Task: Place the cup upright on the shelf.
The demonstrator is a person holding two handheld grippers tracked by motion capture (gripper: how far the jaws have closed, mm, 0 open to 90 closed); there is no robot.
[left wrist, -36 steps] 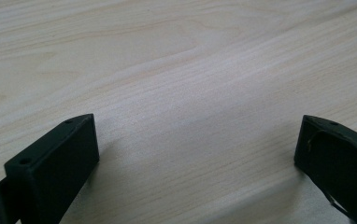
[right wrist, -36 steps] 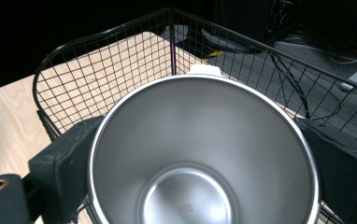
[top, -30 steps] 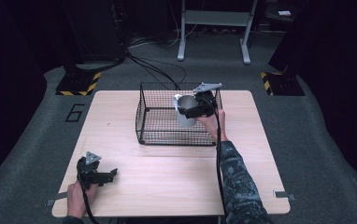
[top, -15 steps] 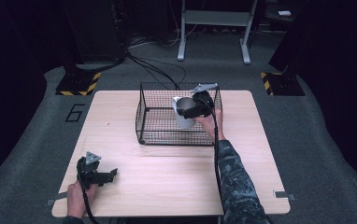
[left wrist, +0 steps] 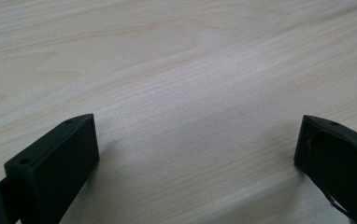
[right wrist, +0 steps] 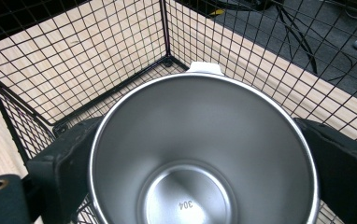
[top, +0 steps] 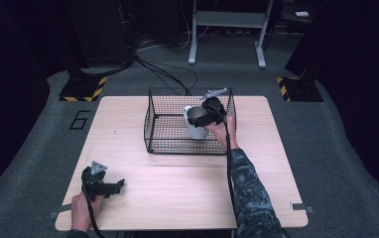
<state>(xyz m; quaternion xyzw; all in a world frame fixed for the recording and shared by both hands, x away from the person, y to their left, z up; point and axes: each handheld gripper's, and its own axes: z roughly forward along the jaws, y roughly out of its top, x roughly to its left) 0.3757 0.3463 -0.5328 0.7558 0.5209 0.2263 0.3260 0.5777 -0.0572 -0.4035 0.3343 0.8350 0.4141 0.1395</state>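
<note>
Two right gripper (right wrist: 200, 158) fingers (right wrist: 62, 163) clamp steel cup (right wrist: 204, 154).

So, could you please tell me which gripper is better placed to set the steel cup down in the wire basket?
Right: the right gripper already grips the steel cup inside the wire basket. The left gripper sits open, far off at the table's near edge.

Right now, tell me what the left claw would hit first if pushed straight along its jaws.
Probably the bare wooden tabletop: the left claw, jaws spread, points down onto it with nothing between.
</note>
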